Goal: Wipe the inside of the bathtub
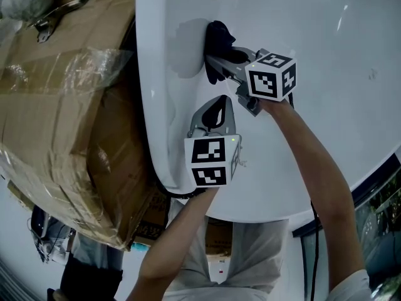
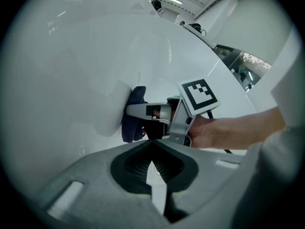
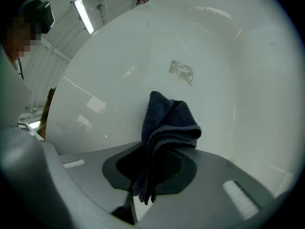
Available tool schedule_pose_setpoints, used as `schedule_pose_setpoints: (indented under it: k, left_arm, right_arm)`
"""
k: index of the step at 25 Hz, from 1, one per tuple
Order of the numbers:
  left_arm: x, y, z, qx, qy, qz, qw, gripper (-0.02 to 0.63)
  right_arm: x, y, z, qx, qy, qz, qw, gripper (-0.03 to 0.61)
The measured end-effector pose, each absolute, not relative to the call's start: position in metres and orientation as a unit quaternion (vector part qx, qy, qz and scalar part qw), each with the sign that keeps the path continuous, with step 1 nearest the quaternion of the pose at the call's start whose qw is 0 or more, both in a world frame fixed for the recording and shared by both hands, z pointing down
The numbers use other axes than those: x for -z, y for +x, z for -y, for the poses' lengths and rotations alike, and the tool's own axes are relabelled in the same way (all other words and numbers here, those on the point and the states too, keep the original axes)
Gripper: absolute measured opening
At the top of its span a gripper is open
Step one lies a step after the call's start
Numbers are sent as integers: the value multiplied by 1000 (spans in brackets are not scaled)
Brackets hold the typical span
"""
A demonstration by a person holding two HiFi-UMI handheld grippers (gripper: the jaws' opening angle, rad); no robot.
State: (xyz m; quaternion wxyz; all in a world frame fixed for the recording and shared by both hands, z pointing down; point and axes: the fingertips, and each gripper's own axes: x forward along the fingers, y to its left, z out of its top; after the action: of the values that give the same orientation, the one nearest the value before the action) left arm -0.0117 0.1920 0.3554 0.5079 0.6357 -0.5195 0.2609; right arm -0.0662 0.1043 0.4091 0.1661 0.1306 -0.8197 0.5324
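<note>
The white bathtub [image 1: 326, 30] fills the head view. A dark cloth [image 1: 216, 39] is pressed against its inner wall near the rim, with my right gripper [image 1: 216, 61] shut on it. The right gripper view has the folded cloth [image 3: 169, 123] sticking out of the jaws of the right gripper [image 3: 150, 149], touching the tub wall [image 3: 214, 46]. A dull smudge [image 3: 181, 71] marks the wall just past it. My left gripper [image 1: 216, 102] hangs beside the right one, shut and empty. From the left gripper [image 2: 151, 142] I see the cloth [image 2: 131, 118] and the right gripper [image 2: 143, 111] ahead.
Cardboard boxes under plastic film [image 1: 56, 105] stand close along the tub's left rim [image 1: 153, 124]. A metal tool [image 1: 56, 14] lies on top of them. A dark window frame [image 1: 376, 193] runs along the tub's lower right edge.
</note>
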Motion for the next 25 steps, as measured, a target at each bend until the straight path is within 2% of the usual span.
schedule_pose_setpoints:
  k: [25]
  left_arm:
    - [-322,-10,-205,-267,635,530,494,-2]
  right_arm:
    - [-279,-88,-109,-499,47,859,100,52]
